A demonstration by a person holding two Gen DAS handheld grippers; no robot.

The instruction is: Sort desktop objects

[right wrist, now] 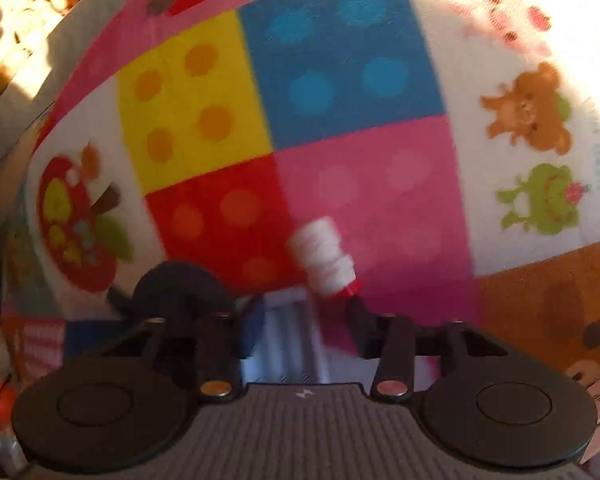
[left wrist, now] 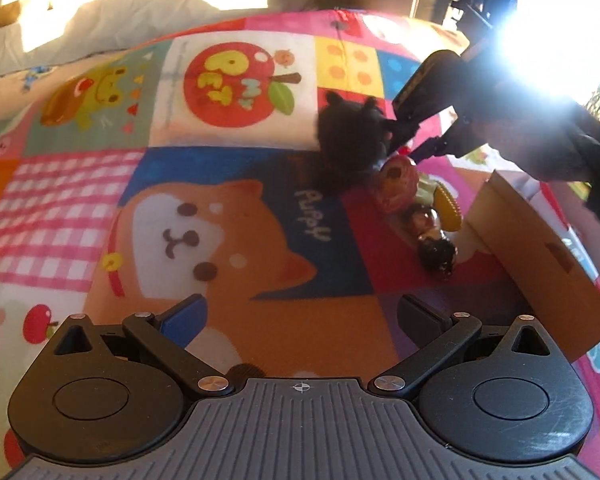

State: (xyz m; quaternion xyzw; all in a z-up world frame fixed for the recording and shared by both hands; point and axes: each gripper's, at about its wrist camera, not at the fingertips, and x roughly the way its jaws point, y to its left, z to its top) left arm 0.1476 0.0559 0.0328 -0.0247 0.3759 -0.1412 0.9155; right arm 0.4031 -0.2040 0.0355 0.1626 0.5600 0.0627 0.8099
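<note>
Over a patchwork cartoon blanket (left wrist: pixel 228 208), the left gripper (left wrist: pixel 300 316) hangs with its fingers spread wide and nothing between them, above the printed orange puppy. Across the blanket, the right gripper (right wrist: pixel 304 312) reaches down among the toys, a black plush (left wrist: pixel 348 136) just beside its tip; its fingers are drawn in close, though blur hides whether they pinch the small white bottle with a red neck (right wrist: pixel 324 260) at their tips. A doll (left wrist: pixel 428 216) lies beside a cardboard box (left wrist: pixel 540 252).

Bottle (right wrist: pixel 324 258): small, white, red-capped, tilted over the blanket. Black plush (left wrist: pixel 350 138), figurines (left wrist: pixel 418 204): beside box (left wrist: pixel 540 256).
</note>
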